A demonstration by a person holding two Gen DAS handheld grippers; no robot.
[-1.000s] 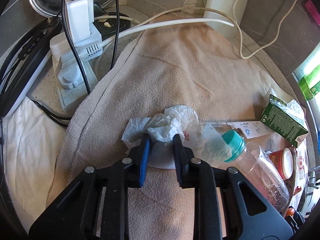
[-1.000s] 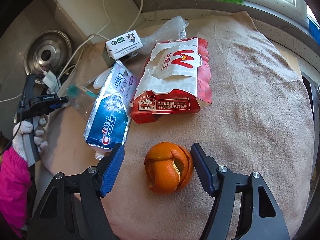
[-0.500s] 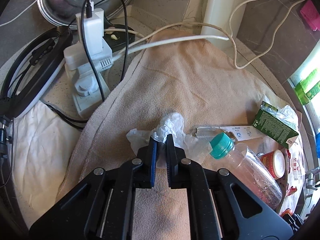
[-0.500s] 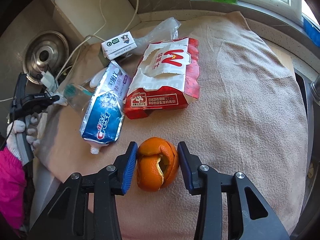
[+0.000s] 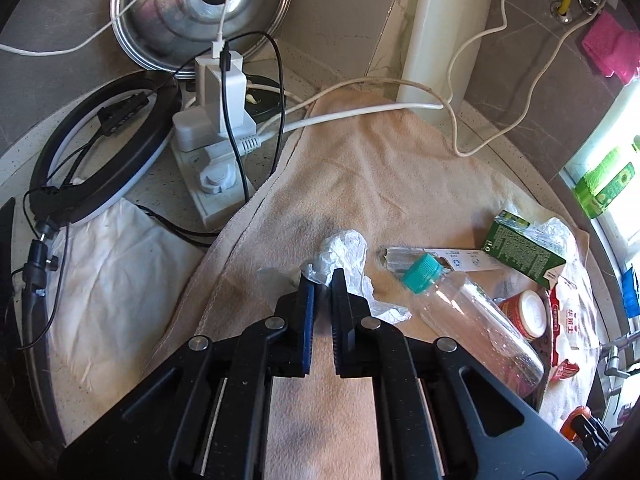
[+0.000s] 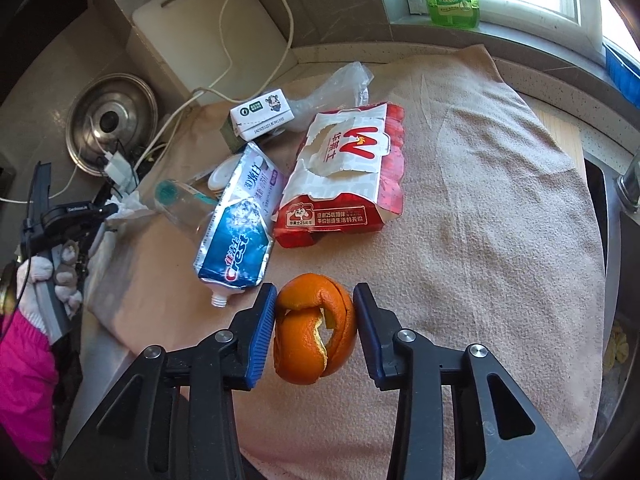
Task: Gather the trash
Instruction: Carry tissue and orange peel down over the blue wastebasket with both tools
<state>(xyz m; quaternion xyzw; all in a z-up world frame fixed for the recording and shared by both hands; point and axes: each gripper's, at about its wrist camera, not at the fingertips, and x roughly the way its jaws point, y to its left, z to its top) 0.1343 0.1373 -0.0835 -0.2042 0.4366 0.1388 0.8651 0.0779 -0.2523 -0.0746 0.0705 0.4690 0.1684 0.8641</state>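
both pickups look made, but nothing is binned yet. the left tool (image 5: 320, 280) is clenched on the crumpled plastic wrap (image 5: 344, 252) at the centre of the left wrist view. the right tool (image 6: 314, 300), whose jaws have just been closing, grips the orange peel (image 6: 314, 332) at lower centre. still lying on the towel (image 6: 480, 200) over the tabletop: toothpaste tube (image 6: 236, 232), red paper bag (image 6: 344, 176), clear bottle (image 5: 472, 320), green carton (image 5: 520, 248).

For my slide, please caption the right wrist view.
Right gripper shut on orange peel above towel.
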